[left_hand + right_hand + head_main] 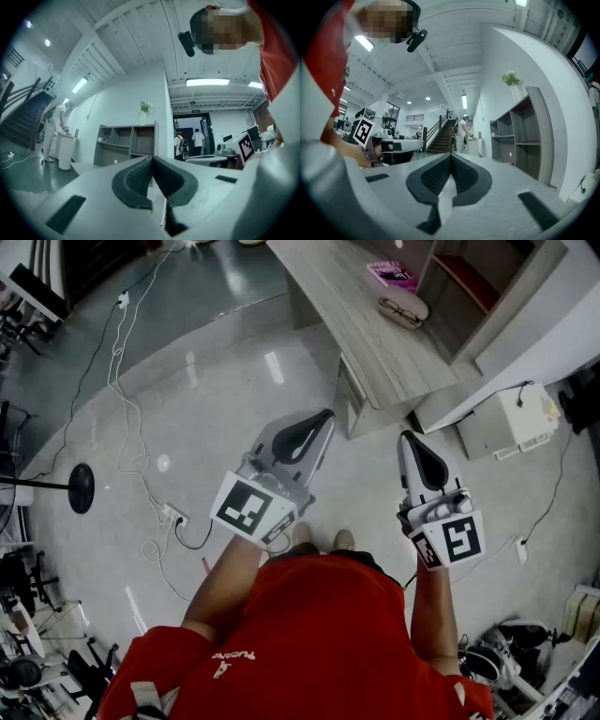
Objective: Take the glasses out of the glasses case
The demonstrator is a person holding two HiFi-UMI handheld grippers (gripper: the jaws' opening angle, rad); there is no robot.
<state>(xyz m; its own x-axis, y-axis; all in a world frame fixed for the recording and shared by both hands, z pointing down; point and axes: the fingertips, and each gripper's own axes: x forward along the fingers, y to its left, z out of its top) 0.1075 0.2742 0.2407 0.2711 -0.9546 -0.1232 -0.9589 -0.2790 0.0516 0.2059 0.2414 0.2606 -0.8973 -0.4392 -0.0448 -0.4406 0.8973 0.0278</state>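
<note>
In the head view, the case [403,308] lay on the desk [375,352], near its far end and just beside a pink book [392,275]. Whether the case was open was too small to tell. The left gripper [323,420] and right gripper [409,439] hung over the floor off the desk's near end, well apart from the case.

In the left gripper view, the left gripper [151,159] had its jaws pressed together on nothing, aimed at the shelf [126,140] behind the desk.

In the right gripper view, the right gripper [451,157] was likewise closed and empty.

The step was likely the approach. It would go best if the person walked to the desk and opened both jaws before reaching. One gripper should then steady the case while the other works the lid.
</note>
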